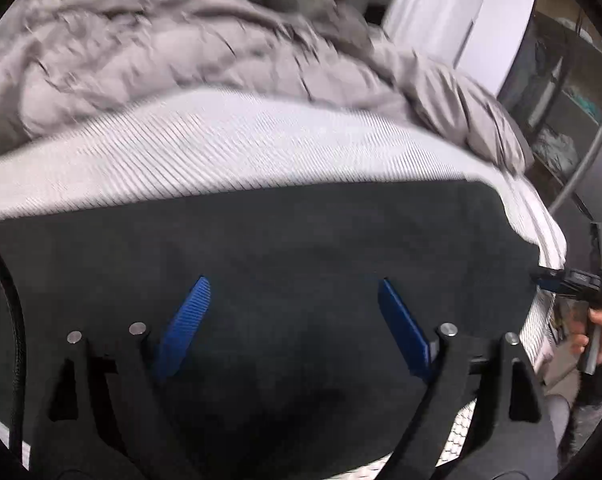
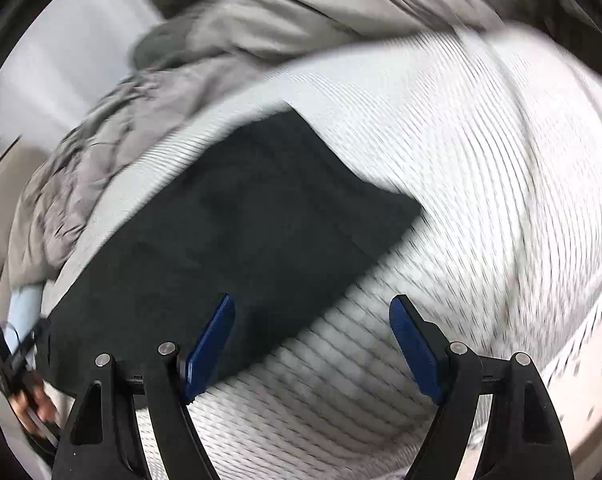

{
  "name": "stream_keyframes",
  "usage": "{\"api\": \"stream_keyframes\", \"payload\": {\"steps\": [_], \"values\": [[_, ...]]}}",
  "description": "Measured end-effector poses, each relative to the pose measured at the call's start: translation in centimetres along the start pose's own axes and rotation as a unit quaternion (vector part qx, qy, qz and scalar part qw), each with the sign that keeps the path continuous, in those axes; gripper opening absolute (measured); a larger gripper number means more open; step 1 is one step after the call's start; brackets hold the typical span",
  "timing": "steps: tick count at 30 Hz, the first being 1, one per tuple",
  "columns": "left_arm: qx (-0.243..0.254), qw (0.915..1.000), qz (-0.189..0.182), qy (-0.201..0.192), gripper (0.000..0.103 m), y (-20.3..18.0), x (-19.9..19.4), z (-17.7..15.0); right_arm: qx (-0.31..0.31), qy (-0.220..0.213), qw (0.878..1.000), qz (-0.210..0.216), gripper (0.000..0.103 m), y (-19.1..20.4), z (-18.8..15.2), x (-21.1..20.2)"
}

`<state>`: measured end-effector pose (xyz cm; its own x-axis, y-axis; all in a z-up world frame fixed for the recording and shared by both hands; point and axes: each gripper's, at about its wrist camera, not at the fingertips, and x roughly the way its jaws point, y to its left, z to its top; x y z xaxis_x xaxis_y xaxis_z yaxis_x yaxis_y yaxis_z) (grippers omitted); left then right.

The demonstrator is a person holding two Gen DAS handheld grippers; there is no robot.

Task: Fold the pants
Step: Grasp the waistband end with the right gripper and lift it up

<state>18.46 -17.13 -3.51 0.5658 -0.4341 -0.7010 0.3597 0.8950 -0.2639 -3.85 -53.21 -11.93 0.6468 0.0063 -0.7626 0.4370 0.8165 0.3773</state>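
Item: 1 pair of dark pants (image 1: 285, 248), lying flat on the white ribbed mattress (image 1: 205, 148) of a bed, apparently already doubled into a broad slab; in the left wrist view they fill the lower half, in the right wrist view they run from 8 o'clock toward the centre, ending in a squared corner at about 3 o'clock of the cloth. Crumpled grey duvet (image 1: 149, 52) lies beyond, at 12 o'clock, clear of the pants. Left gripper (image 1: 293, 316): jaws spread wide above the cloth, nothing between them. Right gripper (image 2: 313, 336): jaws spread, empty, straddling the near edge of the pants, one blue pad over cloth, the other over mattress. Handling, as judged: soft, limp, light, matte knit; not slippery, not fragile; stacked layers may slide apart when lifted. Best hold: pinch all layers at an end edge, 1 gripper near each corner, then carry that end over.
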Motion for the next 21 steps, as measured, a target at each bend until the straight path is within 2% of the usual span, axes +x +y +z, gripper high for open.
{"api": "stream_keyframes", "payload": {"steps": [1, 2, 3, 5, 6, 7, 8, 9, 10, 13, 15, 17, 19, 21], "values": [[0.016, 0.9995, -0.007, 0.028, 0.084, -1.1, 1.5, -0.6, 0.01, 0.008, 1.0, 0.012, 0.081, -0.7, -0.1, 0.8], [0.042, 0.9971, -0.014, 0.062, 0.084, -2.6, 3.0, -1.5, 0.022, -0.002, 0.999, 0.027, 0.081, -1.6, 0.3, 1.7], [0.07, 0.9944, -0.01, 0.079, 0.084, -4.0, 4.1, -2.2, 0.034, -0.018, 0.998, 0.042, 0.081, -2.0, 0.6, 1.9], [0.12, 0.9896, 0.022, 0.076, 0.085, -5.6, 5.0, -2.7, 0.054, -0.052, 0.994, 0.078, 0.081, -2.2, 1.8, 2.1], [0.13, 0.9882, 0.026, 0.075, 0.085, -6.0, 5.1, -2.8, 0.063, -0.065, 0.992, 0.092, 0.081, -2.2, 2.2, 2.3], [0.13, 0.9884, 0.019, 0.077, 0.085, -6.1, 5.1, -2.6, 0.075, -0.069, 0.99, 0.096, 0.076, -2.3, 3.5, 2.9], [0.119, 0.9898, 0.008, 0.078, 0.085, -5.9, 5.1, -2.4, 0.081, -0.07, 0.99, 0.088, 0.059, -2.2, 4.5, 3.6], [0.108, 0.991, 0.002, 0.078, 0.085, -5.6, 5.1, -2.2, 0.078, -0.075, 0.991, 0.076, 0.047, -2.2, 5.5, 4.1], [0.092, 0.9932, 0.005, 0.072, 0.085, -4.9, 5.0, -1.9, 0.073, -0.085, 0.991, 0.067, 0.026, -1.8, 5.9, 4.2], [0.054, 0.997, 0.021, 0.05, 0.085, -2.8, 4.3, -1.0, 0.052, -0.11, 0.991, 0.061, 0.014, 0.1, 6.7, 2.5], [0.029, 0.9988, 0.019, 0.035, 0.085, -1.3, 3.8, -0.1, 0.008, -0.136, 0.988, 0.068, 0.012, 3.3, 7.6, 0.8], [0.004, 0.9996, 0.024, 0.011, 0.085, 0.4, 2.9, 0.8, -0.045, -0.152, 0.982, 0.102, 0.012, 8.1, 8.3, -0.2], [-0.024, 0.9991, 0.032, -0.008, 0.085, 2.7, 1.8, 1.7, -0.105, -0.148, 0.971, 0.155, 0.012, 13.8, 7.5, -1.1], [-0.058, 0.9972, 0.042, -0.024, 0.085, 4.8, 0.8, 2.2, -0.189, -0.13, 0.951, 0.207, 0.012, 20.1, 5.9, -1.2]]}}
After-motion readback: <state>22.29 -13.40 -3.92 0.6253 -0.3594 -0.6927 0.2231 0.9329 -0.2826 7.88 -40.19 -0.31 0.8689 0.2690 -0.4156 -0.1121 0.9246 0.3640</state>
